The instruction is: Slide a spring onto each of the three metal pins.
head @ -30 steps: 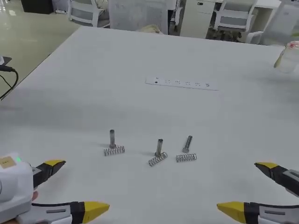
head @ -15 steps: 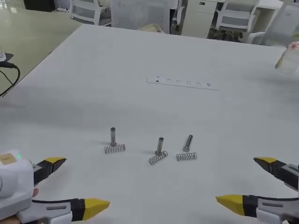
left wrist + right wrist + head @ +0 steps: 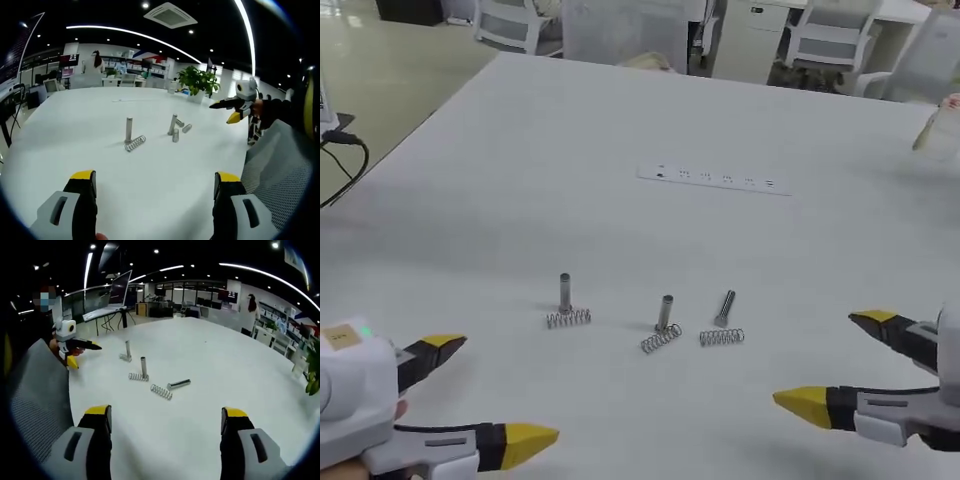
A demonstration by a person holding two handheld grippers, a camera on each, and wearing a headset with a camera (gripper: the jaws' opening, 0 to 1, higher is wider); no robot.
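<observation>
Both claws are released, jaws spread wide with nothing between them; the left gripper [image 3: 485,393] hovers low over the near left of the white table [image 3: 520,180], and the right gripper [image 3: 832,360] over the near right, its yellow tips pointing inward. The three metal pins stand in a loose row on the table between the two claws and beyond them, well apart from either; the left pin [image 3: 565,292] is upright, the middle pin [image 3: 666,311] is upright, and the right pin [image 3: 726,306] lies on its side in the right gripper view. No pin wears a spring; the left spring [image 3: 568,318] lies flat, touching or just beside the foot of its pin; the middle spring [image 3: 661,339] lies at a slant just in front of the middle pin; the right spring [image 3: 721,337] lies flat just in front of the right pin. In the left gripper view the left pin is nearest, ahead of the open jaws; in the right gripper view the right pin and its spring are nearest. A white power strip [image 3: 714,180] lies farther back on the table.
</observation>
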